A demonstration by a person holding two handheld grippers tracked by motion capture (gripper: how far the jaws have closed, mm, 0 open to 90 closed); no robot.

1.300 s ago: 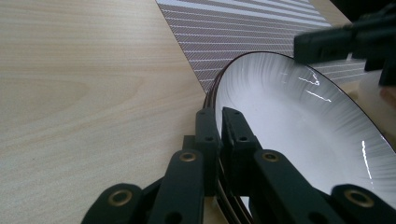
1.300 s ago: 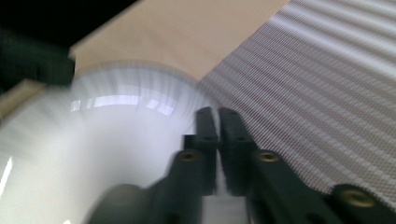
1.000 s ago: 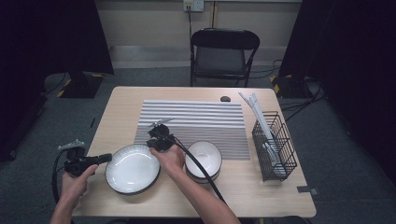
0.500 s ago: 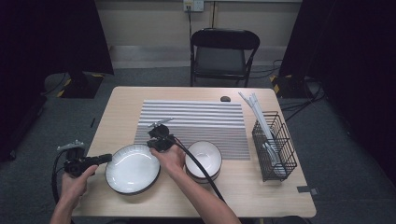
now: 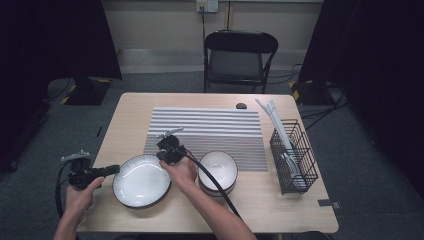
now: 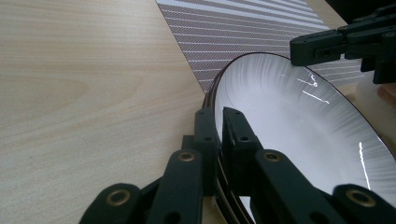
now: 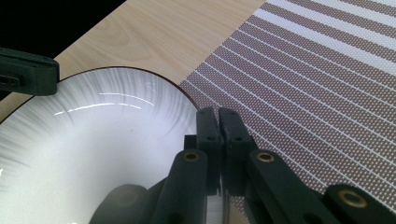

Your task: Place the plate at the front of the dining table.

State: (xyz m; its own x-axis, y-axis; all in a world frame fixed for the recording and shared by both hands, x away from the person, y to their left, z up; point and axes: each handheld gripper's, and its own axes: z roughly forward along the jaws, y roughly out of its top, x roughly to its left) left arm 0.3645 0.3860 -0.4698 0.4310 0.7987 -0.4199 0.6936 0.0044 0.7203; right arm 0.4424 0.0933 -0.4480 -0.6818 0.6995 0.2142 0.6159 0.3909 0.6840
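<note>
Two grippers, left gripper and right gripper, clamp unmarked plate.

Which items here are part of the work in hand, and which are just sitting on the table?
In use:
- white plate, rim clamped on opposite sides
- left tongs
- right tongs

Lying about:
- stacked bowls
- striped mat
- wire basket
- folding chair

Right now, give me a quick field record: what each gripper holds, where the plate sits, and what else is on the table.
left gripper: jaws shut on plate rim, left side
right gripper: jaws shut on plate rim, far right side
plate: white, dark rim, on bare wood at near left, beside the mat
striped mat: table centre
bowls: stacked, on the mat's near edge
wire basket: right side, holds white utensils
</note>
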